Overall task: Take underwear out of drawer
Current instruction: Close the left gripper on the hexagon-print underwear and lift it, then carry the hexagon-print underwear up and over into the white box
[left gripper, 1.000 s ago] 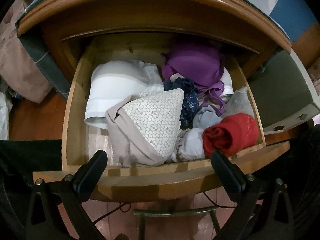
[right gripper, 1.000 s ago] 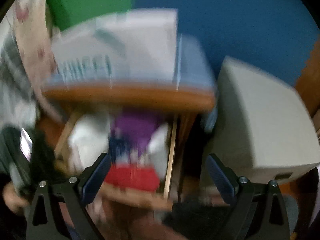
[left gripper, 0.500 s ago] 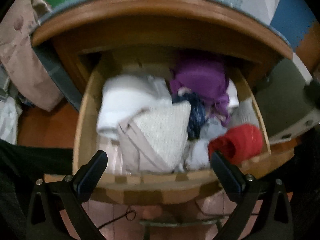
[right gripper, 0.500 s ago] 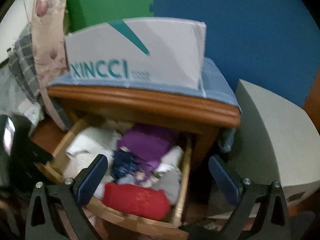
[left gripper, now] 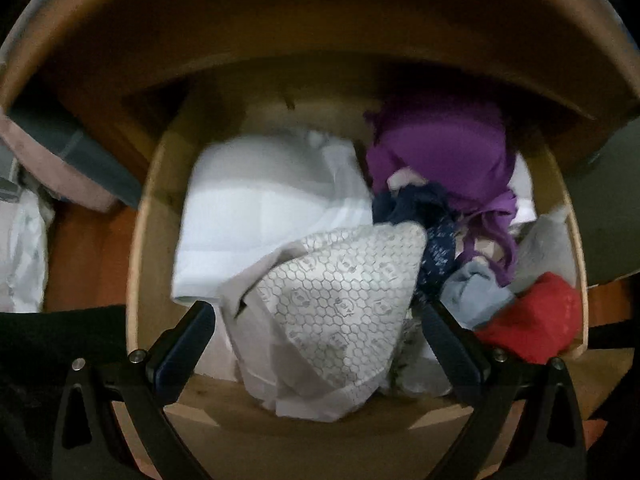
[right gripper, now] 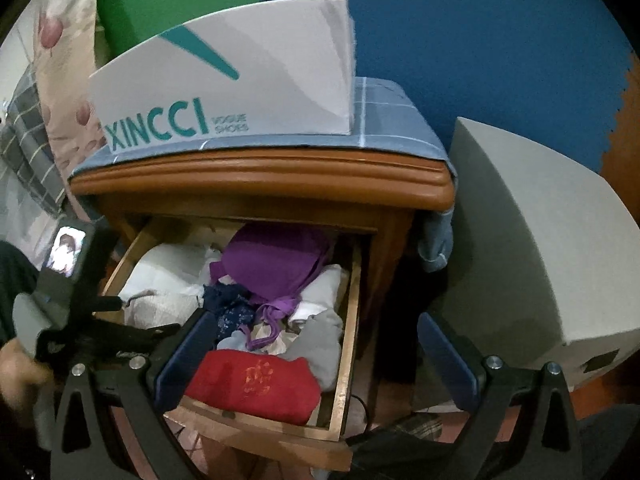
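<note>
The left gripper (left gripper: 316,326) hangs over the open drawer (left gripper: 138,264), jaws wide and beginning to close, with the honeycomb-patterned underwear (left gripper: 344,292) between them, not yet pinched. The right gripper (right gripper: 316,356) hovers released; the red garment (right gripper: 256,384) lies just inside its left finger.

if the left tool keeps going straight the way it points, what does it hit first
Most likely the honeycomb-patterned garment, lying between the closing fingers of the left tool in the drawer. Depth is unclear, so contact can't be judged.
</note>
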Tool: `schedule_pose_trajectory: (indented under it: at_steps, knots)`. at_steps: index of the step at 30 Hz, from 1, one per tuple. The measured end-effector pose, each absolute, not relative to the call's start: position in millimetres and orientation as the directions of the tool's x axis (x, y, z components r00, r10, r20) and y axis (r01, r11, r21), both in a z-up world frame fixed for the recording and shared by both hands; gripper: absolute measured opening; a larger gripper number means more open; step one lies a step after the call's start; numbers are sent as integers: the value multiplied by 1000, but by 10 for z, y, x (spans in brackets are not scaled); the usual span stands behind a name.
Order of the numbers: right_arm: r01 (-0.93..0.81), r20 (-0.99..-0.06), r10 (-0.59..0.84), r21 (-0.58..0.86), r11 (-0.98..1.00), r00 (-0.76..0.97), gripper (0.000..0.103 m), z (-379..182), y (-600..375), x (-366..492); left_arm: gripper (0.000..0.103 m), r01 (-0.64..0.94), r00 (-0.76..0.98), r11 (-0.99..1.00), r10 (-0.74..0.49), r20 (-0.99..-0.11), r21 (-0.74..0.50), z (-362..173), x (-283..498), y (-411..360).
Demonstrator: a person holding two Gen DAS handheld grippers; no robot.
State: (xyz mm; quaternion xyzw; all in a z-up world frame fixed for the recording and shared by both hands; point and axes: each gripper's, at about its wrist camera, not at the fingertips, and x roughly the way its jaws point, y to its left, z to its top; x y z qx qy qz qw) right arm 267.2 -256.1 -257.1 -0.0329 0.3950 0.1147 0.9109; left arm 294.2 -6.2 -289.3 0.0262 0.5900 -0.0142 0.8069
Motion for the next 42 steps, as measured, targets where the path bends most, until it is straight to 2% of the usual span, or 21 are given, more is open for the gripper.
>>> schedule_pose_trajectory:
  at_steps: [2,5,7,8,9,11,20,23,26,33,39,42]
  knots:
    - [-257,-724,194,25,966,662,103,-2564,-2517,2660,82,52,253,998,13,-967,27,-2946,3087,-9]
    - [-287,-719,206,9,958,664,103,-2553,-2447,2628,72,87,163,996,-1,-987,13,-3173,3450,-23]
    - [-305,-719,213,1,952,661,103,-2555,-2409,2615,52,100,158,995,-5,-987,11,-3270,3673,-11]
    - [-312,-720,217,1,950,659,103,-2560,-2403,2611,36,103,161,995,-13,-987,4,-3324,3830,-43]
    - [-317,-721,220,0,949,657,103,-2563,-2393,2607,27,107,172,994,-28,-985,-10,-3357,3983,-69]
    - [-318,-724,215,-6,948,655,103,-2579,-2383,2609,19,117,186,993,-54,-981,-32,-3333,4017,-28]
    - [-302,-740,209,8,953,640,103,-2632,-2427,2651,15,175,363,984,-69,-929,-5,-3099,4272,-145]
    - [-302,-738,205,2,953,643,103,-2629,-2422,2642,15,195,433,981,-88,-897,-2,-3054,3967,-242]
    - [-307,-742,202,-6,952,639,103,-2643,-2402,2643,15,209,488,978,-112,-866,-9,-2862,3275,-171]
    - [-319,-750,202,-12,948,630,103,-2664,-2375,2641,15,247,621,969,-173,-765,-18,-2014,3047,-70]
    - [-330,-754,203,-20,944,625,103,-2674,-2350,2640,15,278,723,960,-212,-658,-4,-713,2576,-60]
    - [-334,-754,203,-23,942,624,103,-2677,-2341,2632,15,284,771,958,-210,-602,29,-263,2514,22]
